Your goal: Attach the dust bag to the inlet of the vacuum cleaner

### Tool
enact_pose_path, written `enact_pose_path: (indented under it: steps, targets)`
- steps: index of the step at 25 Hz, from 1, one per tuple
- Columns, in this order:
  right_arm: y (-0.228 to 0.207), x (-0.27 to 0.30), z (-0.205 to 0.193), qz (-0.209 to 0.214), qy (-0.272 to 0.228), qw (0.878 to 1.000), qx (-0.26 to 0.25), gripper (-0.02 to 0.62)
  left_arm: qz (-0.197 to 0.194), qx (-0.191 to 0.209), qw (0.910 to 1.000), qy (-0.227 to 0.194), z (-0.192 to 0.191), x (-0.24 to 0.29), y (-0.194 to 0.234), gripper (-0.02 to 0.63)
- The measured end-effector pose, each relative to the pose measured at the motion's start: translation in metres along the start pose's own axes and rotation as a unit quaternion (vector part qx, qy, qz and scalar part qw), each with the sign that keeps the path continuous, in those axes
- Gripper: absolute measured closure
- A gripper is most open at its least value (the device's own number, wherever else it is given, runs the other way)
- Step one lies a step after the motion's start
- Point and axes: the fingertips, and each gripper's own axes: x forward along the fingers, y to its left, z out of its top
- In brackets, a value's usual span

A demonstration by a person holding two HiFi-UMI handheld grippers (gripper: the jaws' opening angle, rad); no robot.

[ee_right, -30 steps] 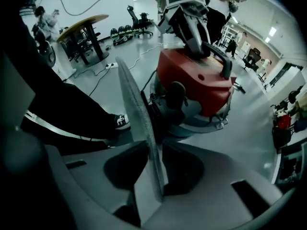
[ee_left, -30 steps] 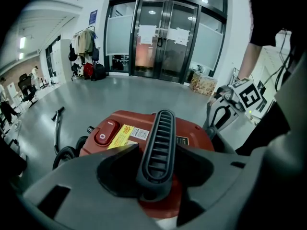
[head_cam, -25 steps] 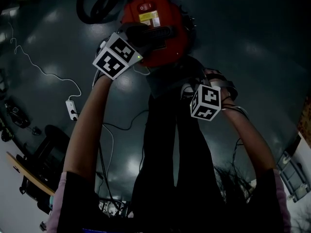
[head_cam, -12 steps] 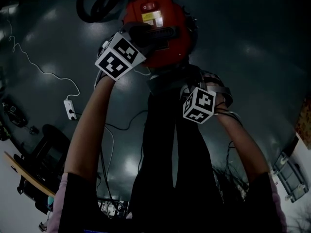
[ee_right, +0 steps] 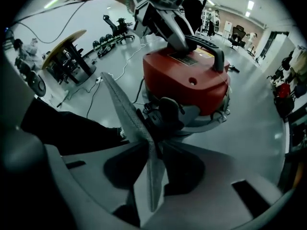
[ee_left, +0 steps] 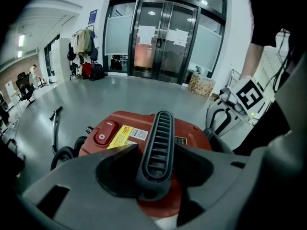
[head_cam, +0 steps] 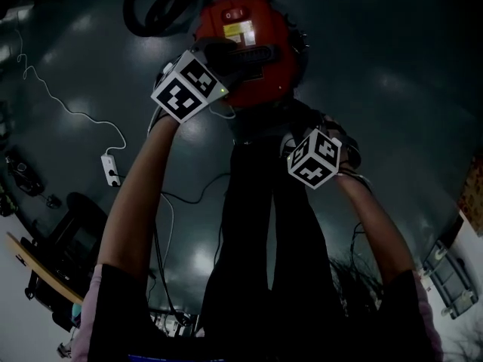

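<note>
The left tongs stay clamped on the vacuum's handle while the right tongs, pinching the bag just beside the inlet, have barely shifted, so attachment seems still pending.

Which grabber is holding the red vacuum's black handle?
The left gripper: its fingers pinch the ribbed handle. The right gripper pinches the grey dust bag instead.

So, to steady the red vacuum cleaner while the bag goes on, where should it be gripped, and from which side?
Grip the black ribbed carry handle on top of the vacuum cleaner, coming from above with jaws across its narrow width. It arches up with a gap beneath, leaving room on both sides. The left gripper holds it exactly so.
</note>
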Motion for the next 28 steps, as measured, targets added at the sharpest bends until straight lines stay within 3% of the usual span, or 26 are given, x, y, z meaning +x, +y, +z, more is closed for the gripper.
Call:
enact_pose_path:
  steps: [3,9,15,21,28]
  targets:
    - [0.000,-0.008,-0.003,-0.002,0.005,1.000,0.002,0.488,0.011,0.000,0.9999,-0.003,0.005,-0.011,-0.002,0.399]
    - [0.001,-0.048,-0.011,-0.002,-0.019,0.999,0.051,0.486,0.047,-0.044,0.9956,-0.068,0.035,-0.057,-0.018,0.399]
    - [0.005,-0.102,-0.010,0.002,-0.047,0.993,0.110,0.488,0.057,-0.085,0.9915,-0.080,0.041,-0.097,-0.094,0.402]
    - [0.016,-0.170,-0.004,0.004,-0.093,0.981,0.167,0.488,0.085,-0.186,0.9711,-0.123,0.069,-0.138,-0.169,0.464]
    - [0.054,-0.247,-0.011,0.023,-0.128,0.965,0.228,0.491,0.145,-0.233,0.9500,-0.149,0.123,-0.200,-0.224,0.546]
